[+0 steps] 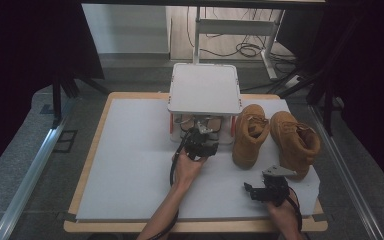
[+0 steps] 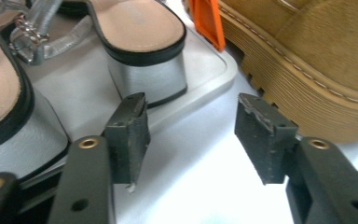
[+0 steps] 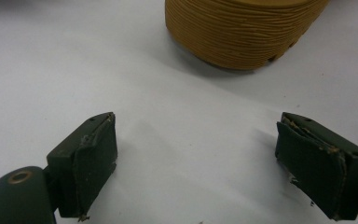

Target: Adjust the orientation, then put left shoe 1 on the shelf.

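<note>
Two tan boots [image 1: 250, 134] [image 1: 296, 142] stand on the white mat at the right. A small two-level white shoe rack [image 1: 204, 89] with orange posts stands at the back middle. On its lower shelf [image 2: 209, 70] sit silver block-heel sandals [image 2: 145, 51]. My left gripper [image 1: 203, 145] [image 2: 191, 135] is open at the rack's front edge, its fingers [image 2: 130, 133] just short of a sandal heel, with a tan boot sole [image 2: 307, 88] on its right. My right gripper [image 1: 257, 191] [image 3: 196, 163] is open over bare mat, near a boot's sole [image 3: 242, 32].
The white mat [image 1: 130, 165] covers a wooden table [image 1: 92, 155]. Dark curtains hang on both sides. Beyond the table are a desk frame [image 1: 240, 27] and cables [image 1: 247, 49] on the floor.
</note>
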`<state>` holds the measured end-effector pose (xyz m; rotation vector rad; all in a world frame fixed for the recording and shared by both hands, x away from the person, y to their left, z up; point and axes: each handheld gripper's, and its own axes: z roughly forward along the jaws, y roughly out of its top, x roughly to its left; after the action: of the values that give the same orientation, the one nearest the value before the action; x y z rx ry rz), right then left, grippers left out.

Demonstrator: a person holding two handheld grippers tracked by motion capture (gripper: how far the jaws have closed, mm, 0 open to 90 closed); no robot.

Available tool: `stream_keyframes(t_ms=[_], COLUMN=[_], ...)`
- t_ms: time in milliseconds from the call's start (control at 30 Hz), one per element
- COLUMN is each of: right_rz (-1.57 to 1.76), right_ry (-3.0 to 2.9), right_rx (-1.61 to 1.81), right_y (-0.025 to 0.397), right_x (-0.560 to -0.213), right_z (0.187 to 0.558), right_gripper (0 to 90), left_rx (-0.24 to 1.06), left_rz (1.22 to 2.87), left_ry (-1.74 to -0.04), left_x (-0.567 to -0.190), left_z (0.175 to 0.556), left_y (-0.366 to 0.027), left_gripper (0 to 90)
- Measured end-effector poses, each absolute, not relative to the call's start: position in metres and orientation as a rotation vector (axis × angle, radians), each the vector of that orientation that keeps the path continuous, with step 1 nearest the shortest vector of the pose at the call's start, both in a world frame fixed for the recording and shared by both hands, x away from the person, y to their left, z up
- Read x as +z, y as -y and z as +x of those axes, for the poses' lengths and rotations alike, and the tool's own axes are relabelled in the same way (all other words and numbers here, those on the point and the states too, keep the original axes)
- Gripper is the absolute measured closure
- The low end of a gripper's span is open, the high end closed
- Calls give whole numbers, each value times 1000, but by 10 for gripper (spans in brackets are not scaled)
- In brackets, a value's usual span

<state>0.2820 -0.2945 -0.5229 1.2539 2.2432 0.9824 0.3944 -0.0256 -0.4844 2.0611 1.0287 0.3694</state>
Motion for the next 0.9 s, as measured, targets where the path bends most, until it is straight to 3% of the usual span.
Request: stream_keyframes(t_ms=[900], right_rz=[1254], right_ry=[-2243], right_rx=[980], right_y=[294], right_x=[-523], right_z=[282], right_gripper=[130], left_rx=[339], left_rz=[2135], left_ry=[-909], left_x=[-482], left_z=[364], left_y=[0], left_gripper=[145])
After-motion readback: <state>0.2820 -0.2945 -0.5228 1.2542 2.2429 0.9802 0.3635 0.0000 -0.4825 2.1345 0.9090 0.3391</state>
